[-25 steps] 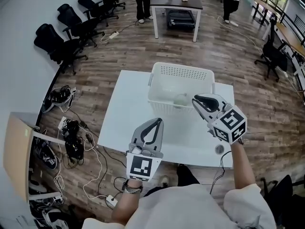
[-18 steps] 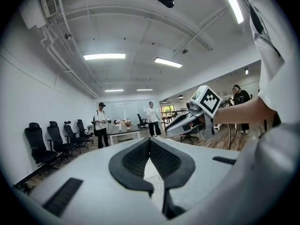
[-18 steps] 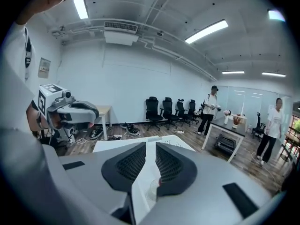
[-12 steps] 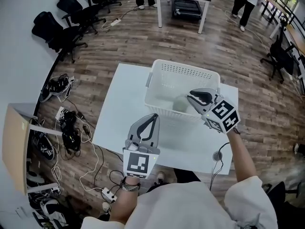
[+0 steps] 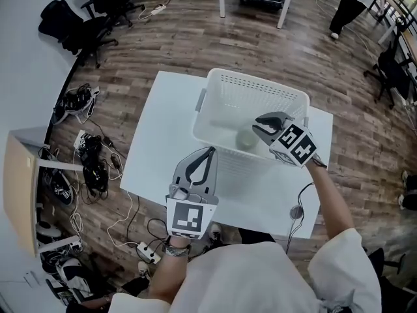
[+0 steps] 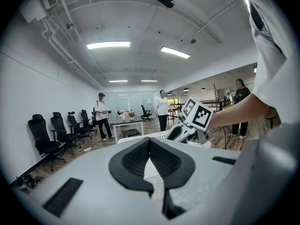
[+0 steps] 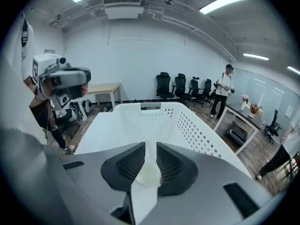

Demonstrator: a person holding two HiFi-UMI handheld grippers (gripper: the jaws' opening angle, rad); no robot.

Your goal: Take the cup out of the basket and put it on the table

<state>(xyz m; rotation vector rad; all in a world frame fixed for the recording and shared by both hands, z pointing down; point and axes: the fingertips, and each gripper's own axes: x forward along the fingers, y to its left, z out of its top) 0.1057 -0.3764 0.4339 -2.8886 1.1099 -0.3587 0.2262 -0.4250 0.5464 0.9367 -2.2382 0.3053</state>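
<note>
Approach: we centre the parted jaws of the right gripper (image 5: 259,128) round the cup (image 5: 246,139) in the basket (image 5: 254,80) before closing; the left gripper (image 5: 208,154), jaws together, hovers above the desk (image 5: 156,142).

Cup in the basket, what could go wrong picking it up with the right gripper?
The right gripper has its jaws only narrowly apart above the cup, so they might tip it instead of straddling its wall. The left gripper is shut and off the basket, so a snag could drag the basket along.
</note>
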